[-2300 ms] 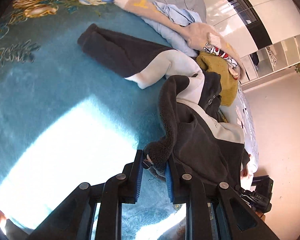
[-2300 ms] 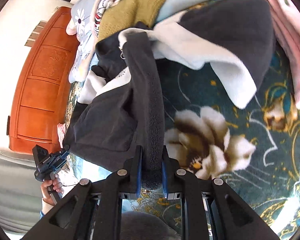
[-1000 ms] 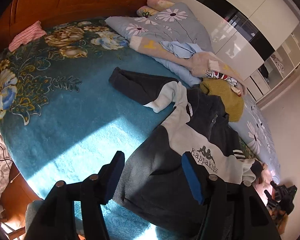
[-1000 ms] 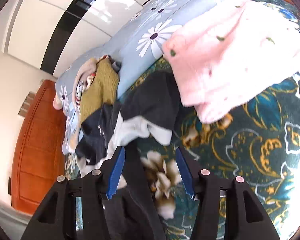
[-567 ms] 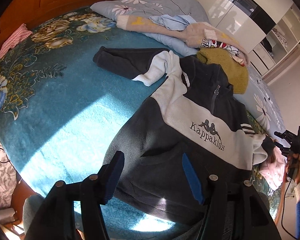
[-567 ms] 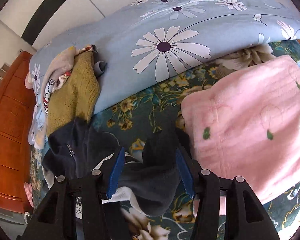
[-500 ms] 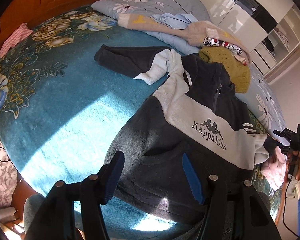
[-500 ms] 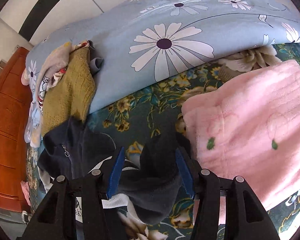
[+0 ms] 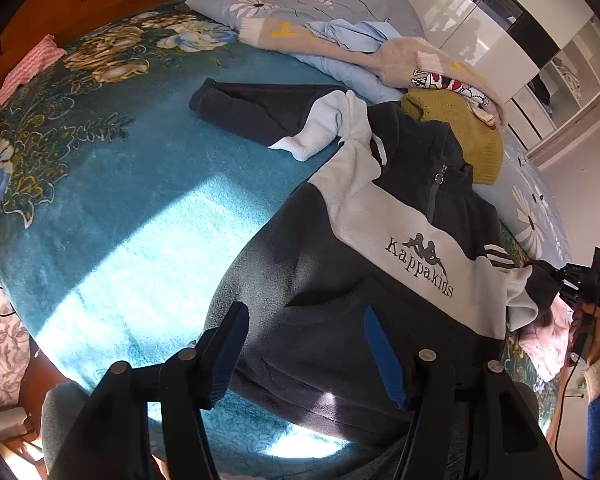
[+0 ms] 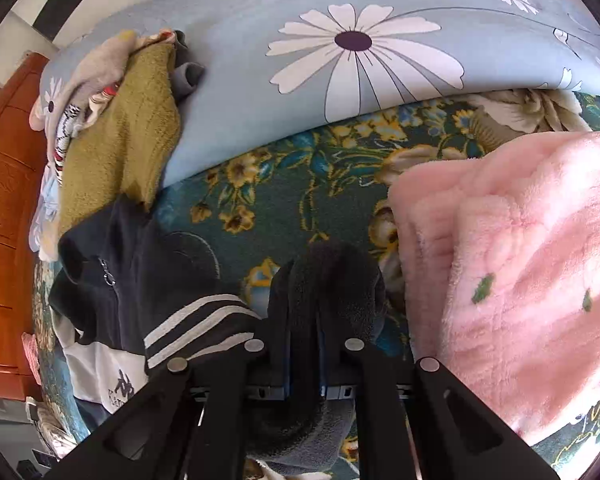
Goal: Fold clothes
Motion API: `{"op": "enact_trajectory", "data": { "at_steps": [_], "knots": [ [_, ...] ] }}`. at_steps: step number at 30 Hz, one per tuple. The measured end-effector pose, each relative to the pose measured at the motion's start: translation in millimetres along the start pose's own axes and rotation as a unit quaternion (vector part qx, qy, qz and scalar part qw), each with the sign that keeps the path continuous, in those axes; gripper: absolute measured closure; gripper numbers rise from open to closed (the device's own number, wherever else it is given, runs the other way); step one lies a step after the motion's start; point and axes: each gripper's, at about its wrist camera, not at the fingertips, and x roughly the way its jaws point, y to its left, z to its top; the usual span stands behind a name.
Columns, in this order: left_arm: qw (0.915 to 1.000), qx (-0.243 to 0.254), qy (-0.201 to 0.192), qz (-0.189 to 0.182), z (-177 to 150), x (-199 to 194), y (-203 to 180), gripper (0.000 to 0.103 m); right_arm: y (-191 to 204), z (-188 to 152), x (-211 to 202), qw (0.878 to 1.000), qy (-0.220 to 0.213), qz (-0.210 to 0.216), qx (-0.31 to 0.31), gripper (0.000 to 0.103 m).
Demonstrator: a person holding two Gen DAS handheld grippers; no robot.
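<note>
Folding the dark fleece sweatshirt (image 9: 380,248) has reached the sleeves: it lies front up on the bed (image 9: 140,208), logo showing, hem toward you. Your right gripper (image 10: 304,344) has its jaws clamped together on the dark cuff of the right sleeve (image 10: 332,280), which lies bunched at the edge of a pink fleece garment (image 10: 520,260). Your left gripper (image 9: 304,344) hovers over the lower front of the sweatshirt with its jaws standing apart and nothing between them; I cannot tell whether the tips touch the cloth.

By my reading, the next move is to carry that pinched cuff across the chest so the sleeve lies flat over the logo panel, keeping it clear of the pink garment. Your left gripper would do well to pin the body down, or go for the other sleeve (image 9: 268,108), which stretches away toward the far side of the bed.

As for the surface, the bed wears a teal plush cover with gold and white flowers, sunlit in a broad patch. A grey-blue quilt with daisies (image 10: 360,60) lies along the far edge, with a mustard knit (image 10: 120,132) and other clothes heaped beside the collar. Wooden bed ends (image 10: 4,200) and glossy white wardrobe doors (image 9: 512,40) close the room.
</note>
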Motion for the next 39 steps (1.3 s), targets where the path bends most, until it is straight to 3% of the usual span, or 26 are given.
{"op": "enact_trajectory", "data": {
  "at_steps": [3, 5, 7, 10, 14, 16, 19, 22, 28, 32, 37, 39],
  "knots": [
    [0.9999, 0.008, -0.003, -0.006, -1.1, -1.0, -1.9, 0.039, -3.9, -6.2, -53.7, 0.994, -0.087, 0.057, 0.015, 0.094],
    [0.9999, 0.009, -0.004, -0.011, -1.7, 0.2, -2.8, 0.039, -12.4, -17.7, -98.2, 0.983, -0.166, 0.079, 0.017, 0.094],
    [0.9999, 0.007, -0.002, -0.015, -2.0, 3.0, -2.4, 0.039, -30.6, -39.2, -136.9, 0.965, -0.245, 0.087, 0.030, 0.094],
    [0.9997, -0.008, 0.004, -0.024, -2.3, 8.9, 1.6, 0.039, -73.9, -75.3, -160.5, 0.944, -0.308, 0.074, 0.092, 0.094],
    [0.9991, -0.027, 0.010, -0.031, -2.3, 12.2, 8.9, 0.039, -147.2, -124.7, -118.9, 0.927, -0.266, 0.089, 0.248, 0.094],
    [0.9989, -0.034, 0.009, -0.031, -1.9, 12.1, 12.9, 0.039, -164.9, -147.3, -99.9, 0.921, -0.242, 0.095, 0.288, 0.094],
    [0.9983, -0.049, 0.011, -0.031, -1.1, 12.3, 19.5, 0.039, -168.5, -158.3, -95.3, 0.919, -0.241, 0.110, 0.293, 0.094],
    [0.9978, -0.057, 0.010, -0.032, -0.8, 13.0, 21.6, 0.039, -159.5, -142.6, -108.0, 0.920, -0.252, 0.113, 0.278, 0.094],
    [0.9979, -0.054, 0.007, -0.035, 1.3, 14.1, 17.8, 0.039, -100.8, -69.4, -158.1, 0.935, -0.282, 0.134, 0.168, 0.094],
    [0.9976, -0.059, 0.003, -0.034, 3.4, 14.2, 22.0, 0.039, -80.1, -67.9, -182.2, 0.928, -0.326, 0.135, 0.120, 0.094],
    [0.9967, -0.074, 0.009, -0.030, 5.9, 20.2, 35.3, 0.039, -147.8, -126.4, -122.1, 0.932, -0.274, 0.058, 0.230, 0.094],
    [0.9968, -0.076, 0.009, -0.025, 7.8, 22.0, 39.2, 0.039, -184.4, -151.2, -96.7, 0.919, -0.245, 0.076, 0.299, 0.094]
  ]
}}
